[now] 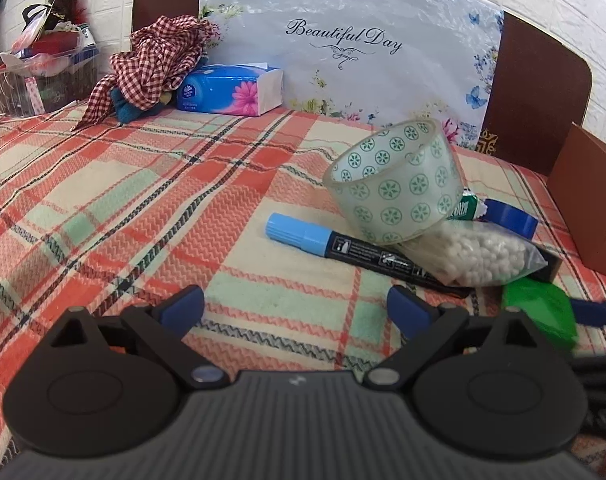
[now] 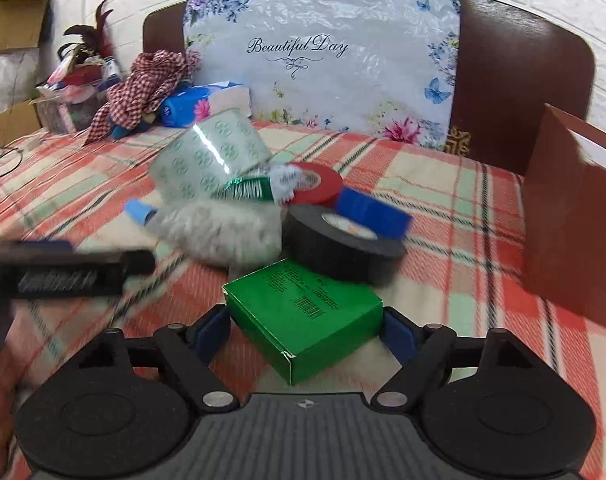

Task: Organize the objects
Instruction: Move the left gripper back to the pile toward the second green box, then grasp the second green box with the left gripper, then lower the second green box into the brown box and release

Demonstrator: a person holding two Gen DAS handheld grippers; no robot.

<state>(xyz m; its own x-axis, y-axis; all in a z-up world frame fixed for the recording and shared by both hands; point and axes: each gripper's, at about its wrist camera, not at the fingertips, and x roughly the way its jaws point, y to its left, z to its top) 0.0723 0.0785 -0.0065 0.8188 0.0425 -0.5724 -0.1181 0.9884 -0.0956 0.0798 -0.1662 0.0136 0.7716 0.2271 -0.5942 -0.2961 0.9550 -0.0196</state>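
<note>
A pile of objects lies on the plaid cloth [image 1: 143, 200]. In the left wrist view I see a clear tape roll with green dots [image 1: 395, 184], a blue-capped black marker [image 1: 343, 246] and a bag of white cotton swabs [image 1: 479, 254]. My left gripper [image 1: 295, 310] is open and empty, short of the marker. My right gripper [image 2: 303, 330] is shut on a green box [image 2: 307, 316], which also shows in the left wrist view [image 1: 541, 312]. Beyond the box lie a black tape roll [image 2: 343, 242], a red roll [image 2: 315, 184] and a blue roll [image 2: 373, 210].
A brown cardboard box [image 2: 575, 216] stands at the right. A tissue pack [image 1: 231, 90], checked cloth [image 1: 155, 60] and a clear bin of items [image 1: 43, 76] sit at the back left. A flowered board [image 1: 343, 48] leans on the brown headboard [image 1: 539, 80].
</note>
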